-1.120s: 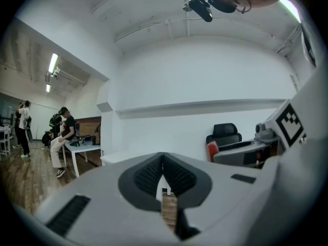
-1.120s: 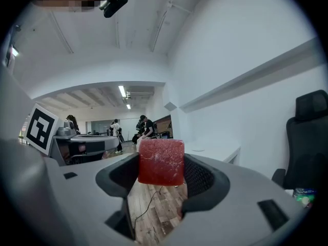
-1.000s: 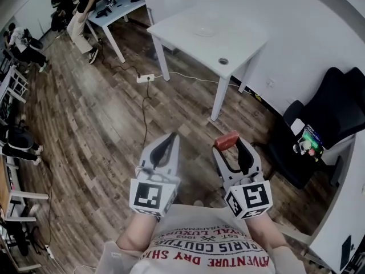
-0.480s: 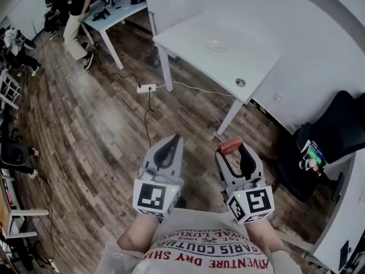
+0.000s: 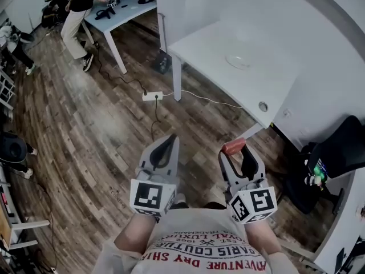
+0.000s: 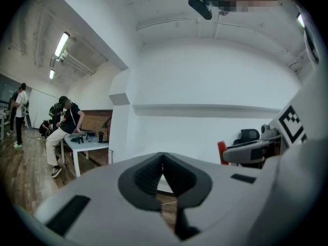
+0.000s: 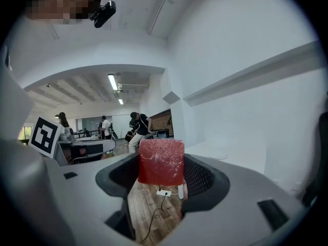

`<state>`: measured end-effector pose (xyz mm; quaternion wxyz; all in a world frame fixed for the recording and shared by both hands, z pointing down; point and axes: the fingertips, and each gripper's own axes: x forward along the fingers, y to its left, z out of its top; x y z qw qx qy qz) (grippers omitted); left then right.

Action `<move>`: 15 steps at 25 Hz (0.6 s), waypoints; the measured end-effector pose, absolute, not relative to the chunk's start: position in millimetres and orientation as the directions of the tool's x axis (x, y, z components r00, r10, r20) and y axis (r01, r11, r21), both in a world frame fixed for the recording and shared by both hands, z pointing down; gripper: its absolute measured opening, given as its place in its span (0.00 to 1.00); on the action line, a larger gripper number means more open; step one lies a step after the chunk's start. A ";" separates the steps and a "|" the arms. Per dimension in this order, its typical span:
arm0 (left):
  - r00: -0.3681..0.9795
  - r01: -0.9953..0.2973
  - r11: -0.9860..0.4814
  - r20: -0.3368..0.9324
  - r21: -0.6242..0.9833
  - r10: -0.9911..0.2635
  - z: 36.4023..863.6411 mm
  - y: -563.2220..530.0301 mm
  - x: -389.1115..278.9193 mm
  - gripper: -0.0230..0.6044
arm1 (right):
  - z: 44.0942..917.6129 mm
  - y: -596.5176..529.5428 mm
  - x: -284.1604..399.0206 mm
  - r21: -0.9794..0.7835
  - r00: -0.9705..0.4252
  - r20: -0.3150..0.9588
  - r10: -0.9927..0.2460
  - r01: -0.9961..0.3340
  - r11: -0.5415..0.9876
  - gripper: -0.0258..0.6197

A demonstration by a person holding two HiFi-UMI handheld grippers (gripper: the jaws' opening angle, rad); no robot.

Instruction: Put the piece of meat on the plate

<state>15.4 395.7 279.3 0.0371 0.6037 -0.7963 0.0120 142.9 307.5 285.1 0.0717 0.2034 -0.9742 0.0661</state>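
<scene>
The piece of meat (image 5: pixel 233 146), a red block, is clamped between the tips of the right gripper (image 5: pixel 236 153); in the right gripper view it is seen standing upright between the two dark pads, pressed on both sides, with its lower edge free above the floor. The plate (image 5: pixel 238 61), pale and round, is set on the white table (image 5: pixel 214 76), well ahead of the meat and apart from it. The left gripper (image 5: pixel 167 143) is held just beside the right one; its jaws are brought together, and in the left gripper view the pads are seen meeting at their tips. Both grippers are carried over the wooden floor (image 5: pixel 97 124), close in front of the person's printed shirt (image 5: pixel 208 250). A power strip (image 5: pixel 152 96) with its cable is laid on the floor near a leg of the white table; a black chair (image 5: pixel 336 153) is placed to the right; a second table (image 5: pixel 122 7) is seen at the far left, with a standing person (image 5: pixel 77 10) beside it.
</scene>
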 end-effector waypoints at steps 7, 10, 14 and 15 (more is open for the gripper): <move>-0.281 -0.953 0.291 0.114 0.083 -0.953 301.6 377.4 -42.4 0.05 | 298.2 282.6 78.7 -0.167 -0.917 0.198 -0.348 -0.381 0.909 0.47; -0.288 -0.951 0.298 0.118 0.086 -0.950 306.8 356.3 -61.2 0.05 | 302.8 257.7 59.2 -0.169 -0.919 0.195 -0.343 -0.376 0.911 0.47; -0.304 -0.947 0.313 0.118 0.069 -0.946 306.0 318.3 -91.6 0.05 | 306.3 215.6 24.9 -0.177 -0.925 0.191 -0.330 -0.363 0.915 0.47; -0.305 -0.947 0.314 0.120 0.066 -0.945 305.2 306.2 -100.7 0.05 | 305.8 203.2 14.6 -0.182 -0.926 0.190 -0.326 -0.359 0.915 0.47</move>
